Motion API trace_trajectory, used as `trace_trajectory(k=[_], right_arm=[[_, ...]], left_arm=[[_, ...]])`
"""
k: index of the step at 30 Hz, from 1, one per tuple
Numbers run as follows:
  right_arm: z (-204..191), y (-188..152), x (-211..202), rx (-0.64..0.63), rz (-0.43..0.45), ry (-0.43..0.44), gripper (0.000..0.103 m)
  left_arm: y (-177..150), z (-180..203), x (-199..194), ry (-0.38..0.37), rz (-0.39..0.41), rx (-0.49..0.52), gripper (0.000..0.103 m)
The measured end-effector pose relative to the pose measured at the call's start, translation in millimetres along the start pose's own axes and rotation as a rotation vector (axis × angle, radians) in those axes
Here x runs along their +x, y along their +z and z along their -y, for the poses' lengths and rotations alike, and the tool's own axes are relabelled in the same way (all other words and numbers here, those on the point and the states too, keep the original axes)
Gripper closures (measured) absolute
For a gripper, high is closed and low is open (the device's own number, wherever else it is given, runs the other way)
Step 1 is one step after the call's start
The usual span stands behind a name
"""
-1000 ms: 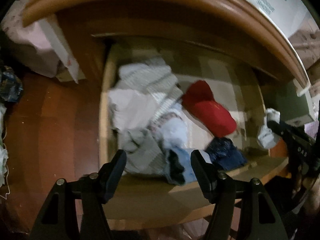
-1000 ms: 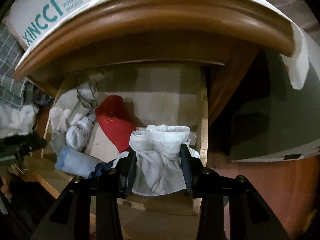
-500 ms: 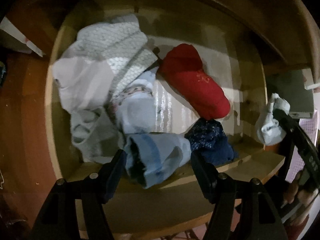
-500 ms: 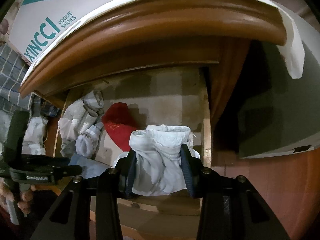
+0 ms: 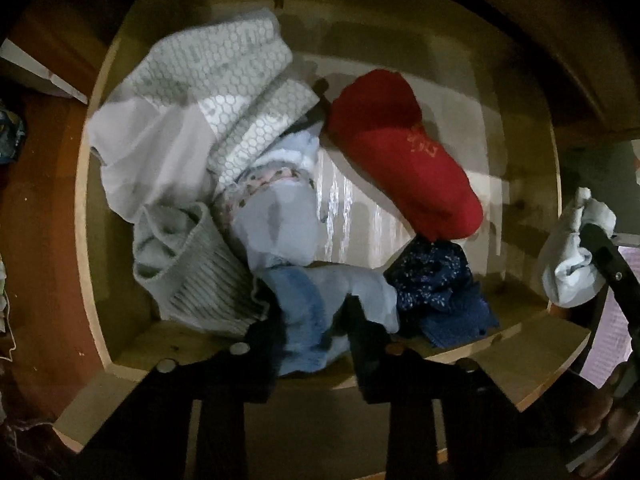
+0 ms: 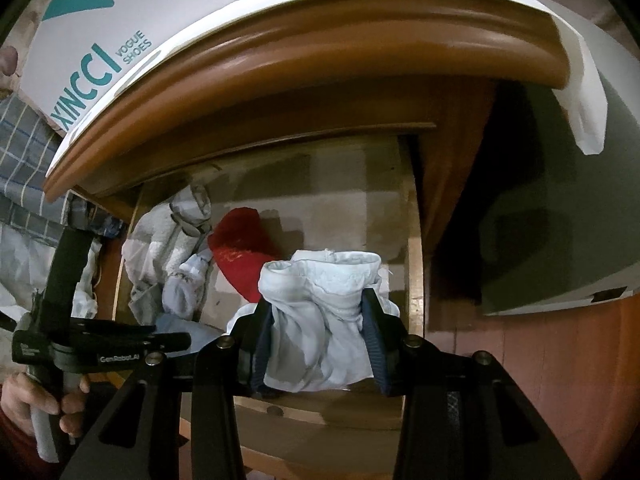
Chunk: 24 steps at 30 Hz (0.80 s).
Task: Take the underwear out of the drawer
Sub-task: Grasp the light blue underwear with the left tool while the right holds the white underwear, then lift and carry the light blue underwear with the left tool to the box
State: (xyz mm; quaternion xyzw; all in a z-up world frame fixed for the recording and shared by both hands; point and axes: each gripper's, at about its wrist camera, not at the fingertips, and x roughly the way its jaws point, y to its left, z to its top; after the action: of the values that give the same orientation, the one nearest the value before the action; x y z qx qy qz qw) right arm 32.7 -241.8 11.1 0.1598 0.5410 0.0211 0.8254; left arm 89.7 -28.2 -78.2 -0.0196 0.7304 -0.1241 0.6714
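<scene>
The open wooden drawer [image 5: 120, 344] holds several pieces of underwear: a white and grey patterned pile [image 5: 208, 92] at the left, a red piece [image 5: 404, 164], a dark blue piece [image 5: 436, 284] and a light blue piece [image 5: 320, 308] at the front. My left gripper [image 5: 312, 328] is down in the drawer with its fingers on either side of the light blue piece. My right gripper [image 6: 318, 328] is shut on a white piece of underwear [image 6: 320, 320] and holds it above the drawer's front right corner [image 6: 412, 312]. It also shows in the left wrist view [image 5: 568, 256].
The cabinet's rounded wooden top edge [image 6: 320, 48] overhangs the drawer. A white shoe box [image 6: 140, 12] stands on top. A grey box [image 6: 560, 220] is at the right, on a red-brown floor [image 6: 560, 360]. Checked cloth [image 6: 24, 168] lies at the left.
My left gripper has gone down into the drawer and narrowed around the light blue piece. My right gripper has kept the white piece and risen slightly.
</scene>
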Motion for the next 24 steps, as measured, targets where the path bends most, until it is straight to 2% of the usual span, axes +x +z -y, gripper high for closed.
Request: trace_trajectory(k=[7,24], right_arm=[[0,-1,1,-0.006,-0.005,-0.001,0.065],[1,-1,6,-0.028,-0.003,-0.034,0.065]], left_arm=[[-14,-2,-27,0.015,0.082,0.010,0.082],[-62,8,-143,0.060,0.342,0.129,0.082]])
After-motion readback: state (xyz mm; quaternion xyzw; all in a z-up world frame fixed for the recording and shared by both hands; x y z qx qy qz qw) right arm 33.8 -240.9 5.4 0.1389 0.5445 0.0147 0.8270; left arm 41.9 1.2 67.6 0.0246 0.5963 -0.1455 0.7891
